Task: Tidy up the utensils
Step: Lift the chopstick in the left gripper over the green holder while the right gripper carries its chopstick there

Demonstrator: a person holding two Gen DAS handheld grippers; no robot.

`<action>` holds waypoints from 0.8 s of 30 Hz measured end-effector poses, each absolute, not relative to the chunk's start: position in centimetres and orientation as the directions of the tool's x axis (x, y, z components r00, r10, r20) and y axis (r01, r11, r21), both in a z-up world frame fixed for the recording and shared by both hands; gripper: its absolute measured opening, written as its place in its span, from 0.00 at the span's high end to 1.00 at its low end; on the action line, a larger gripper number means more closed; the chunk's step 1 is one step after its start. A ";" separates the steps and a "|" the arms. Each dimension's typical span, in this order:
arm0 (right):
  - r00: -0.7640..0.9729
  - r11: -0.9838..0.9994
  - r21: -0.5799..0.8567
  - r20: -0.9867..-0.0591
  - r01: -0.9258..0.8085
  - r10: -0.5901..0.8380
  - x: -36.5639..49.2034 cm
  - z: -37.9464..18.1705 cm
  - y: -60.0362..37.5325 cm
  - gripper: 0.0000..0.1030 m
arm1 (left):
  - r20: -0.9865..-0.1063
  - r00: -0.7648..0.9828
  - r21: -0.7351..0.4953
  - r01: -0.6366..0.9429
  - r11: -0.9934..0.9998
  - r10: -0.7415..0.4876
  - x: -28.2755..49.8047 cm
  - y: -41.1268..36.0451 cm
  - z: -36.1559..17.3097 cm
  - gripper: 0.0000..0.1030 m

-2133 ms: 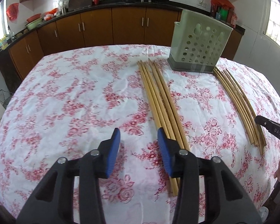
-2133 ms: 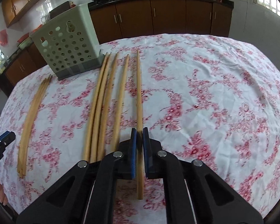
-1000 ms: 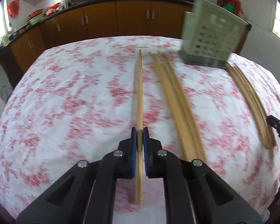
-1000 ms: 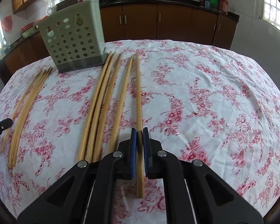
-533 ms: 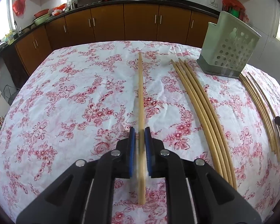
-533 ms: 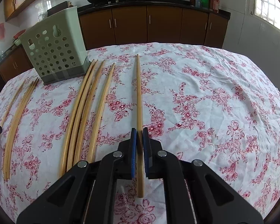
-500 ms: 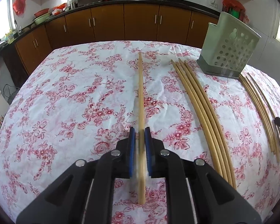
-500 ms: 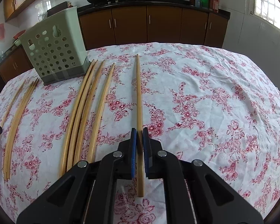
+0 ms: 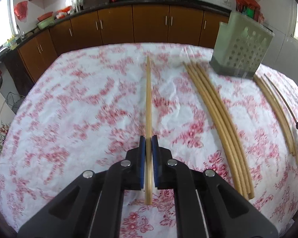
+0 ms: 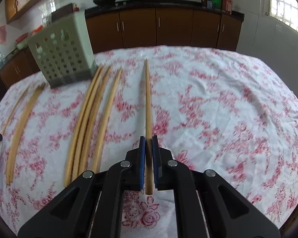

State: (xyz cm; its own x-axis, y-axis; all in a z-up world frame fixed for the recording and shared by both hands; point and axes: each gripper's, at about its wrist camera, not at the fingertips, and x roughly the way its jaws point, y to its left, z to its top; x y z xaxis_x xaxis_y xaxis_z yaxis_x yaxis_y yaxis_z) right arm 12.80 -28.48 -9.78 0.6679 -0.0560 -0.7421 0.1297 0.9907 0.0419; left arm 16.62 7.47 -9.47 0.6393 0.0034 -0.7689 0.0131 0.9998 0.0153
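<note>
My left hand-held gripper (image 9: 148, 138) is clamped on one chopstick (image 9: 148, 99), lifted over the floral desk (image 9: 69, 109). My right hand-held gripper (image 10: 148, 138) pinches another chopstick (image 10: 148, 99). Loose chopsticks (image 10: 89, 119) lie in bundles beside the perforated holder (image 10: 63, 57), which stands upright.
</note>
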 end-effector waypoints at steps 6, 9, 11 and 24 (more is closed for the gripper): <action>0.792 0.988 0.059 -0.605 0.144 -0.080 11.8 -3.9 -29.1 0.93 | -0.622 0.782 -0.039 -0.005 0.999 -0.021 15.4 8.8 -2.5 0.92; 0.840 0.987 0.069 -0.536 0.144 -0.085 11.3 -1.0 -29.3 0.93 | -0.554 0.832 -0.070 -0.010 0.997 -0.031 15.1 9.2 0.6 0.92; 0.860 0.988 0.067 -0.503 0.139 -0.087 11.3 0.3 -29.2 0.93 | -0.527 0.850 -0.076 -0.010 0.997 -0.031 15.2 9.3 2.1 0.92; 0.929 0.990 0.075 -0.361 0.118 -0.083 14.3 6.9 -28.3 0.93 | -0.435 0.900 -0.073 -0.021 0.997 -0.013 18.3 9.4 8.3 0.92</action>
State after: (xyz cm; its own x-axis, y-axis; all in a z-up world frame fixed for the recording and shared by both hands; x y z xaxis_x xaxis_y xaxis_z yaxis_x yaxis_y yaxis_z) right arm 14.32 -28.32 6.86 0.9288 -0.0833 -0.3612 0.1181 0.9901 0.0753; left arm 18.26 9.41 8.28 0.9003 -0.0129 -0.4351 -0.0210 0.9971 -0.0730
